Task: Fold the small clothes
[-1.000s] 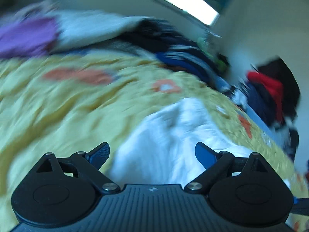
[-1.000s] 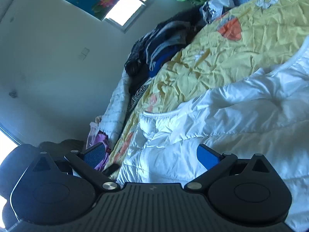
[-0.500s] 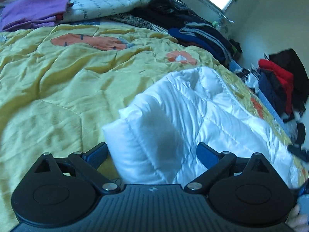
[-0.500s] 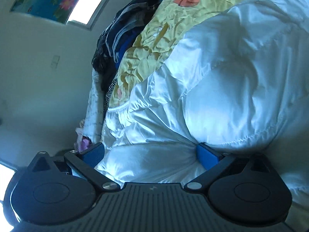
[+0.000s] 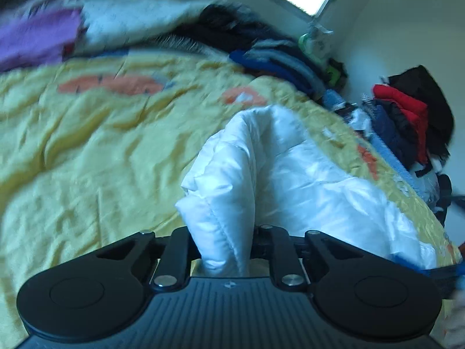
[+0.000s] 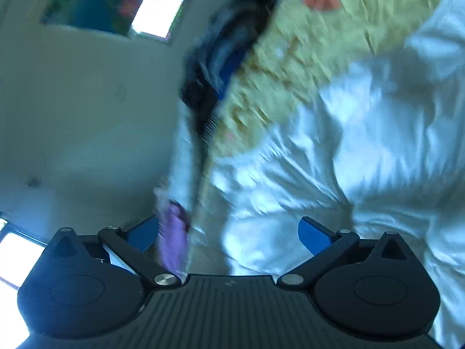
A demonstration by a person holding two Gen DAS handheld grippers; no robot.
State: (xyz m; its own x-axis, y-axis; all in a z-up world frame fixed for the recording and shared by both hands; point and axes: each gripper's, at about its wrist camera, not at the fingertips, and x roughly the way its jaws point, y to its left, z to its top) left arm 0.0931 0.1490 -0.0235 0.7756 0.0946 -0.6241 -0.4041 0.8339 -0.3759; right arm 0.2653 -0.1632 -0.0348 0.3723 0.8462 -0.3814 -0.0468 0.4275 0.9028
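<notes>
Left gripper (image 5: pixel 223 244) jaws have just been closing; a fold of the white padded jacket (image 5: pixel 290 174) is pinched between them. Jacket is spread on the yellow quilt (image 5: pixel 87 151), right of centre. Right gripper (image 6: pixel 229 232) is held apart, nothing clamped, jacket just beyond.

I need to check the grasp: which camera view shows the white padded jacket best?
The left wrist view: the white padded jacket is fairly sharp there, one fold pinched in the just-closed left gripper. The right wrist view shows it blurred behind the open right gripper.
</notes>
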